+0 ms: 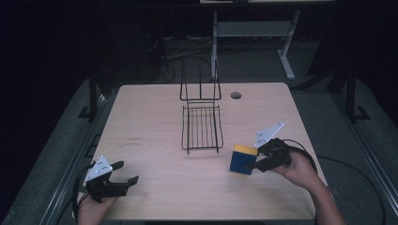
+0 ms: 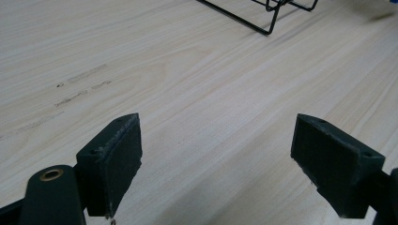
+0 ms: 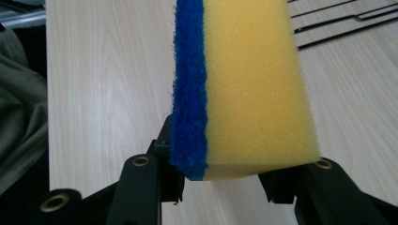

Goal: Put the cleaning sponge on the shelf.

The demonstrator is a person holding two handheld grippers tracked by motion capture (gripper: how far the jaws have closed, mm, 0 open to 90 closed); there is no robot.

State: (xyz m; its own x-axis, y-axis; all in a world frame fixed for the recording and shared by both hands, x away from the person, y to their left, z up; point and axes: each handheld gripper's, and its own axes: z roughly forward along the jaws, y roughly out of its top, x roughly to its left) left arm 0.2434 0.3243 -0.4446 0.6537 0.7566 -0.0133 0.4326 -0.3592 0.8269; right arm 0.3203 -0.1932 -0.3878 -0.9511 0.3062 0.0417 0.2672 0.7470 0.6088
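Note:
A sponge (image 1: 243,159), yellow foam with a blue scouring layer, is held just above the table at the right, and my right gripper (image 1: 258,162) is shut on it. In the right gripper view the sponge (image 3: 248,84) stands on edge between the jaws, blue layer to the left. A black wire rack (image 1: 202,123) sits at the table's middle, just left of and beyond the sponge. My left gripper (image 1: 126,172) hovers open near the front left edge. Bare wood lies between its pads (image 2: 117,164) in the left gripper view, with a rack corner (image 2: 263,14) at the top.
The light wooden table (image 1: 155,112) has a round cable hole (image 1: 235,95) near its far edge. Faint marks (image 1: 135,141) show left of the rack. Beyond the table stand a white desk frame (image 1: 286,51) and cables on a dark floor.

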